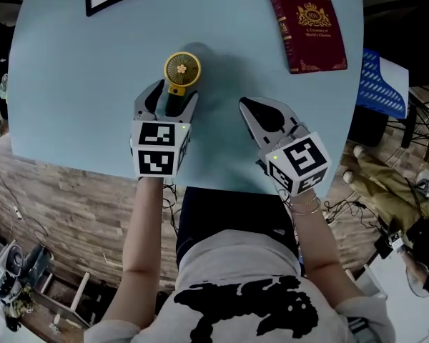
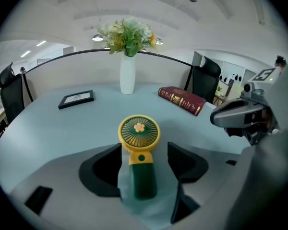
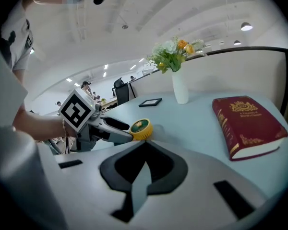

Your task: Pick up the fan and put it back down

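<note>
Yellow-green plastic fan (image 1: 180, 73), centre frame: open left gripper (image 1: 176, 95) straddles its handle, seemingly clear; I'll squeeze squarely; right gripper (image 1: 247, 106) closed.

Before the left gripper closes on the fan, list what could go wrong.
1. The left gripper straddles only the green handle of the fan, jaws open. The yellow head overhangs past the tips, so it may droop or twist when lifted.
2. The shut right gripper hovers close beside it and might bump it.
</note>
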{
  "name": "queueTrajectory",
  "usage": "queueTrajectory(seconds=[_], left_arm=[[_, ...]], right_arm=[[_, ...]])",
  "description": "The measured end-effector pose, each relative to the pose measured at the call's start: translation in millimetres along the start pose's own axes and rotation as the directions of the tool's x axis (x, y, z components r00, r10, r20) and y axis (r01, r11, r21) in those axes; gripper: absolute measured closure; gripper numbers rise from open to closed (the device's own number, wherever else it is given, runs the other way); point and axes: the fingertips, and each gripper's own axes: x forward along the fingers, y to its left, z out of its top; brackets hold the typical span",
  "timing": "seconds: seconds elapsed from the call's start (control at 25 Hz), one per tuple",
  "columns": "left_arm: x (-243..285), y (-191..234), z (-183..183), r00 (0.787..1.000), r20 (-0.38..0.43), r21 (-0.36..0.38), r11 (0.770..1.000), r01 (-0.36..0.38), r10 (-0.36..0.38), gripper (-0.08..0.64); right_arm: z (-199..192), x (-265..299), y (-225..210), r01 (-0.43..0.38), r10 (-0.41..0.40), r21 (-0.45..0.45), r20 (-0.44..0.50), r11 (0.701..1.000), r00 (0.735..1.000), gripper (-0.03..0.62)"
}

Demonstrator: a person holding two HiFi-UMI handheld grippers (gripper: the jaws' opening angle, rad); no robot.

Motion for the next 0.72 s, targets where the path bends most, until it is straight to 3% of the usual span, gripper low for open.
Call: queueTrajectory(seconds=[0.72], left_arm=[[29,6,-9,0.998,-0.05,0.046,0.998,-0.034,0.036,0.271]], right_arm=[[-17,0,-12,0.003,-0.003,0.06,-0.012,0.998,1.0,0.588]])
